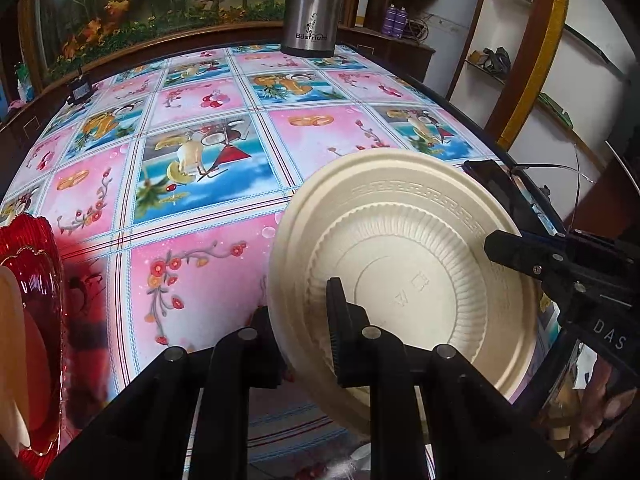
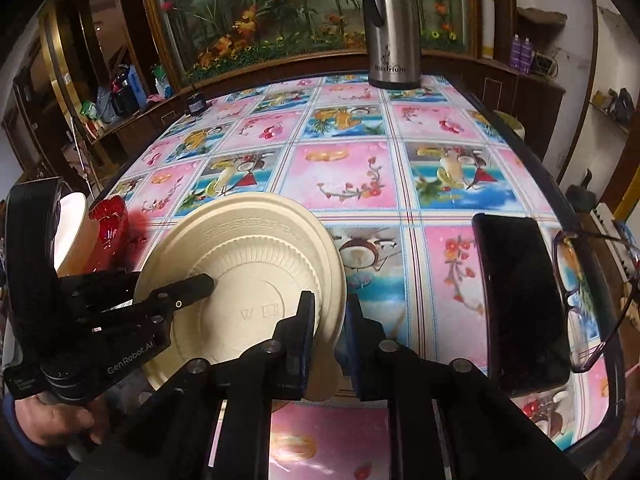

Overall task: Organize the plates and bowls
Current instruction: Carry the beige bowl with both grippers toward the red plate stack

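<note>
Seemingly both grippers, left gripper (image 1: 304, 320) and right gripper (image 2: 332, 320), pinch the plates (image 1: 400, 240).

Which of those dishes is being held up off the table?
The cream plate, tilted on edge, gripped at opposite rims by both hand-held grippers. The red dish sits apart at the left.

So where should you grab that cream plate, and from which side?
Grab the cream plate by its thin flat rim, coming in from the outside edge with one finger on each face. The ribbed middle is far too wide to pinch. It's tilted up, and the left gripper and right gripper are each shut on the rim that way, on different sides.
</note>
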Demonstrator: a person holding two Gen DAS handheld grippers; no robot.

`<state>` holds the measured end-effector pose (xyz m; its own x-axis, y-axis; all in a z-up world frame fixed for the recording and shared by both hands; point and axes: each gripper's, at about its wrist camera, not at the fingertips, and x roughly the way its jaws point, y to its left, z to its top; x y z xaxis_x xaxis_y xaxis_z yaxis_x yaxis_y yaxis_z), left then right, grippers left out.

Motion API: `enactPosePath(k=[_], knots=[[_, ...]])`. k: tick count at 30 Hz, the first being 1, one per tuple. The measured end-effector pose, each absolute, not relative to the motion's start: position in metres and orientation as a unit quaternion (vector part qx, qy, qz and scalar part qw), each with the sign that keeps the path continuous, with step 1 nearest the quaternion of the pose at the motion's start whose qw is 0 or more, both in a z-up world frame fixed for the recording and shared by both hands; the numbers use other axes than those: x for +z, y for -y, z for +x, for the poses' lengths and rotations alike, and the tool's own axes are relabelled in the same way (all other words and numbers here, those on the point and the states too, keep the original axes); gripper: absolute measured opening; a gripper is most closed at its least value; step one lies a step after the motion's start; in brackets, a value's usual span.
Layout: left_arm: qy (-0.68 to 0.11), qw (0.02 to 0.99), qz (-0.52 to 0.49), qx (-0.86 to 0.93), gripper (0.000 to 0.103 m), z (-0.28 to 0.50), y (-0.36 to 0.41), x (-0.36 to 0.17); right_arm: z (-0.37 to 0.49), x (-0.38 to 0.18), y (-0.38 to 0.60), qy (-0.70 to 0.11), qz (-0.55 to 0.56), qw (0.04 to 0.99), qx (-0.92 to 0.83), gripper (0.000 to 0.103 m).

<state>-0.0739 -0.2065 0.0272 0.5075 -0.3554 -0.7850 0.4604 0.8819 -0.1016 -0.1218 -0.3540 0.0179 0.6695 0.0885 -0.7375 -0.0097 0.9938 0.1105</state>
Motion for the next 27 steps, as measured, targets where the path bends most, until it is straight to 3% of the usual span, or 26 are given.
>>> enactPosePath(k=[27], knots=[[-0.419,0.878,0.055,-0.227,0.016,-0.083,0.197,0.041,-0.132,0.033,0.339,-0.383,0.005,0.924,0.023,0.014]])
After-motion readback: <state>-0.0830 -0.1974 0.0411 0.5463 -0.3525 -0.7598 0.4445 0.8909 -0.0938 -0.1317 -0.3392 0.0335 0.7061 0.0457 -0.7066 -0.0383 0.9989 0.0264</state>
